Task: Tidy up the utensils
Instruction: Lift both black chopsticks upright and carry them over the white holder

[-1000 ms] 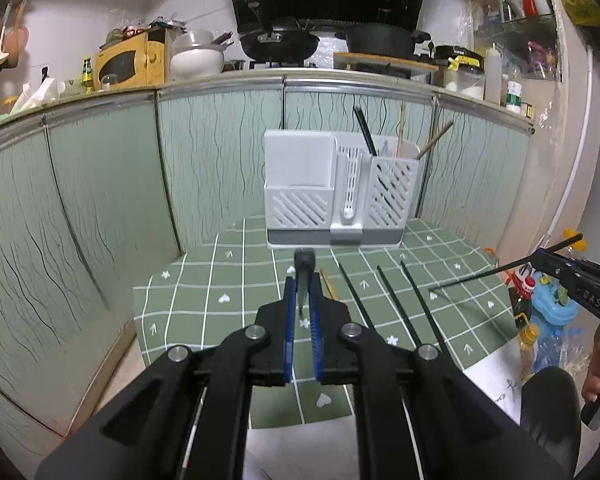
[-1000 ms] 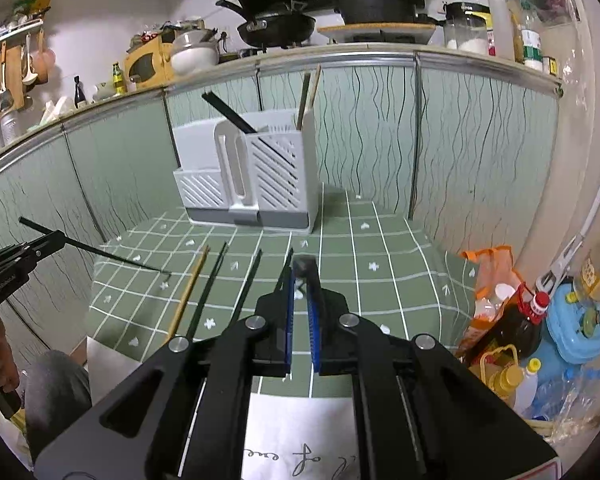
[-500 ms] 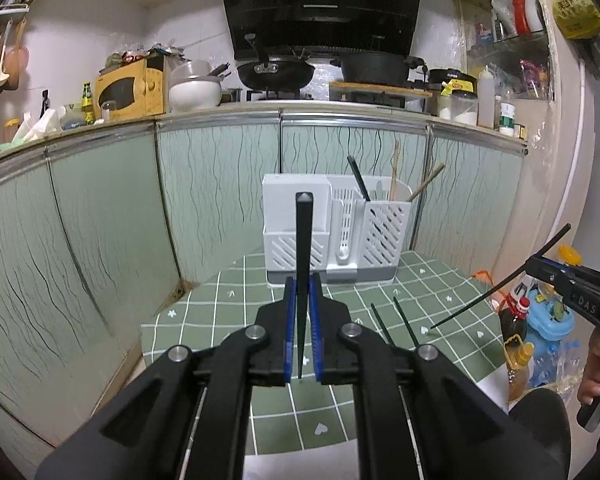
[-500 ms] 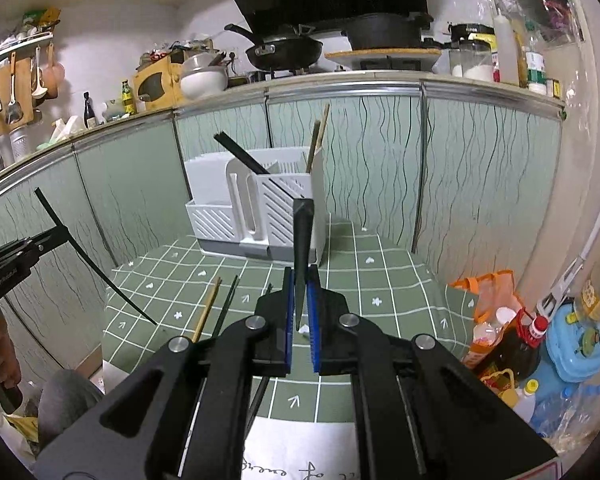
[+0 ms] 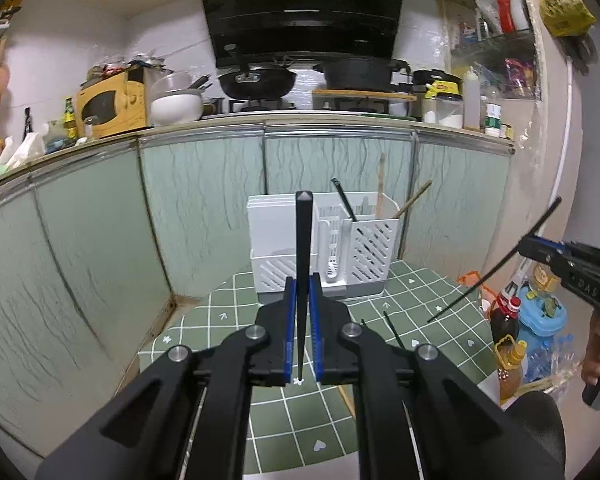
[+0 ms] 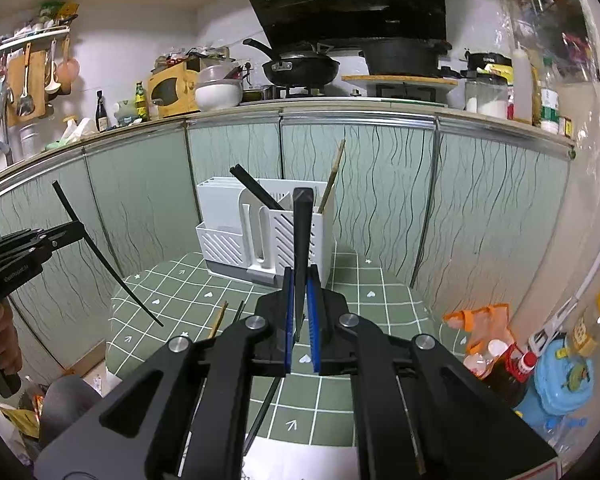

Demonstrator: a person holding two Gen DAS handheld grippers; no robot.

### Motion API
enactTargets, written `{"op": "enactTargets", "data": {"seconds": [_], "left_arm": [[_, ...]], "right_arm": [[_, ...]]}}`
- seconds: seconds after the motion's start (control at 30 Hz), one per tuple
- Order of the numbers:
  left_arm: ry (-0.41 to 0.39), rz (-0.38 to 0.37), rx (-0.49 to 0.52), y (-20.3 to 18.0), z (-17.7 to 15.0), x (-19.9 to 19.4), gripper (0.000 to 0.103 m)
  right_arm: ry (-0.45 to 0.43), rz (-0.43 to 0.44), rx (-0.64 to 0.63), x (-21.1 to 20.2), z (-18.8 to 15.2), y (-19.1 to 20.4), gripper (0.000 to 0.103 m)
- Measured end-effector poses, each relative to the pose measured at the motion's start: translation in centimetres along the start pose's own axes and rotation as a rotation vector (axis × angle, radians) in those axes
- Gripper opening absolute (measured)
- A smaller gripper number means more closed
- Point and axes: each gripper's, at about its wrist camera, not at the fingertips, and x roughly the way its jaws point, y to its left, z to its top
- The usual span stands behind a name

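Black chopstick (image 5: 302, 264) clamped in left tool (image 5: 302, 332); right tool (image 6: 301, 316) clamps another (image 6: 302, 248); right view alone shows hanging ladles (image 6: 24, 80).

Two black chopsticks (image 5: 302, 264) (image 6: 302, 248) clamped upright – others on table, white holder (image 5: 324, 252) behind.

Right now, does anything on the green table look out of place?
Yes. Several loose chopsticks lie on the table instead of standing in the white holder, where others already lean.
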Motion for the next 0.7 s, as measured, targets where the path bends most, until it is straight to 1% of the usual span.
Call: {"op": "enactTargets", "data": {"seconds": [0.13, 0.3, 0.53, 0.7], "left_arm": [[0.004, -0.045, 0.013, -0.2, 0.9, 0.8, 0.008], [-0.016, -0.079, 0.032, -0.5, 2.6, 1.7, 0.008], [-0.01, -0.11, 0.025, -1.1, 6.3, 4.1, 0.008], [-0.015, -0.147, 0.012, -1.9, 9.2, 5.8, 0.008]], "right_arm": [[0.004, 0.028, 0.001, 0.4, 1.2, -0.5, 0.006], [0.0, 0.047, -0.019, 0.8, 2.9, -0.5, 0.006], [0.014, 0.083, -0.013, 2.3, 5.7, -1.1, 0.006], [0.022, 0.112, 0.003, 3.5, 7.6, -1.9, 0.006]]}}
